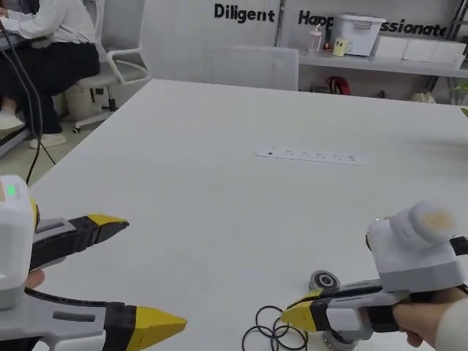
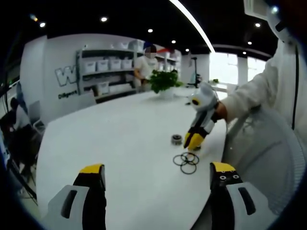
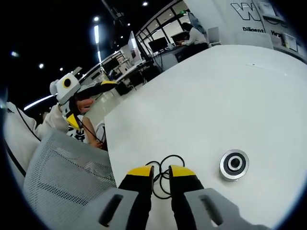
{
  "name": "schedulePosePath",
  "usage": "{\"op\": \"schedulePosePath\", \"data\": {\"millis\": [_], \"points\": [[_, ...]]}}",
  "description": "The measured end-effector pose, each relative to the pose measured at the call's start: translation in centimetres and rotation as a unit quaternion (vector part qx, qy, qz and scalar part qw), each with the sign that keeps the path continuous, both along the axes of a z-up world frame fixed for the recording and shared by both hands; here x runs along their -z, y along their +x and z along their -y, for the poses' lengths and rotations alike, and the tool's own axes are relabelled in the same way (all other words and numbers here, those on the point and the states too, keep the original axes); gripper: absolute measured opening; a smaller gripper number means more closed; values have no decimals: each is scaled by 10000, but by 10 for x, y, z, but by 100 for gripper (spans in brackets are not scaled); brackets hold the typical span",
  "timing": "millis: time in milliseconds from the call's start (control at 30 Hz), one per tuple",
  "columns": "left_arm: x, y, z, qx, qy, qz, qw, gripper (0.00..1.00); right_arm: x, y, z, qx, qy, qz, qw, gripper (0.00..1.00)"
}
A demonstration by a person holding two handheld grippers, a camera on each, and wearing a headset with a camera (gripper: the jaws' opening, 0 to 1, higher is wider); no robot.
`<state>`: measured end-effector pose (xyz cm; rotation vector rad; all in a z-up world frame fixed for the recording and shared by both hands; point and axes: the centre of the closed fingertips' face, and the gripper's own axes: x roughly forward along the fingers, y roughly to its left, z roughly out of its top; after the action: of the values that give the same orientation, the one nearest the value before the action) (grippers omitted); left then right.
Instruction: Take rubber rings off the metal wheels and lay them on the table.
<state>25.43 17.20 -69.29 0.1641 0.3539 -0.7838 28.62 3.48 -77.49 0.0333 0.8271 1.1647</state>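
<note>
Right gripper (image 3: 161, 173), seen from its own camera: its two yellow-tipped jaws stand close together with a narrow gap. They sit right over a loose cluster of black rubber rings (image 3: 165, 160) lying flat on the white table (image 3: 216, 96). Whether a ring is pinched between them cannot be told. Near the rings, to their right in this view, a metal wheel (image 3: 234, 164) lies flat, apart from the jaws. In the head view the left gripper (image 1: 135, 270) is held at the lower left, well apart from the rings, its jaws spread wide and holding nothing. Farther up the table lies a white power strip (image 1: 311, 155). On the back wall, black lettering (image 1: 246, 12) reads "Diligent", then "Happ" and "ssionate". The middle of that word is hidden behind a white storage box (image 1: 356, 33) on a shelf.
</note>
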Motion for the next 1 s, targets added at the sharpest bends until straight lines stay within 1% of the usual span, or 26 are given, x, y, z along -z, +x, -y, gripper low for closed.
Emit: {"op": "schedulePosePath", "data": {"millis": [200,333,467,567,633,667,700,800,900,1000], "points": [[0,0,1,-3,-24,11,10000,91,-22,12,7,114,175,307,9993,15],[0,-1,1,-1,-23,13,10000,91,-32,16,13,170,231,443,9986,19],[-1,-1,0,-21,-29,18,10000,91,-43,17,17,160,266,602,9977,22],[-1,-1,0,-29,-45,24,10000,92,-56,16,20,172,377,717,9966,24],[-1,-1,0,-31,-31,22,10000,92,-63,15,21,172,423,761,9961,26],[-1,-1,0,-30,-32,25,10000,92,-67,15,23,157,419,830,9955,28],[-1,-2,1,-26,-41,21,10000,92,-69,14,26,104,358,956,9947,30],[-1,-2,1,-17,-40,22,10000,92,-73,15,36,1,162,1242,9921,35],[-1,-1,2,-10,-46,11,10000,92,-81,13,44,-16,175,1316,9912,37],[0,-2,4,7,-41,-3,10000,92,-90,15,55,-41,144,1527,9882,41]]}}
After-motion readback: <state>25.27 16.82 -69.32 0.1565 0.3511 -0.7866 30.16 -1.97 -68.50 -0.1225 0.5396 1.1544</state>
